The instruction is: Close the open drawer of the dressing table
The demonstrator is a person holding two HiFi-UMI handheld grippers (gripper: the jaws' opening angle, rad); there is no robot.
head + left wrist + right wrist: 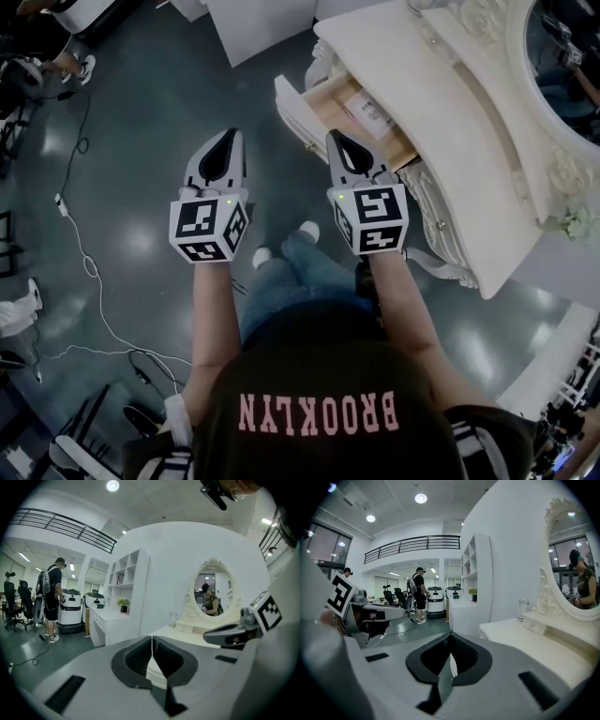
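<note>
The cream dressing table (450, 131) stands at the upper right of the head view, with its oval mirror (562, 66) behind. Its drawer (361, 108) is pulled out toward the floor, showing a wooden inside with white items; the drawer front (292, 114) faces the grippers. My right gripper (335, 135) is shut and empty, its tip just short of the drawer front's near end. My left gripper (229, 134) is shut and empty, off to the left over bare floor. The tabletop (534, 644) and mirror (574, 573) show in the right gripper view, and the left gripper (152, 641) points at the mirror (213, 590).
A white cable (84, 262) trails over the grey floor at left. The person's shoes (307, 230) are below the grippers. A white shelf unit (124, 592) and low cabinet (105, 625) stand beyond, with a person (51, 597) beside white machines (70, 609).
</note>
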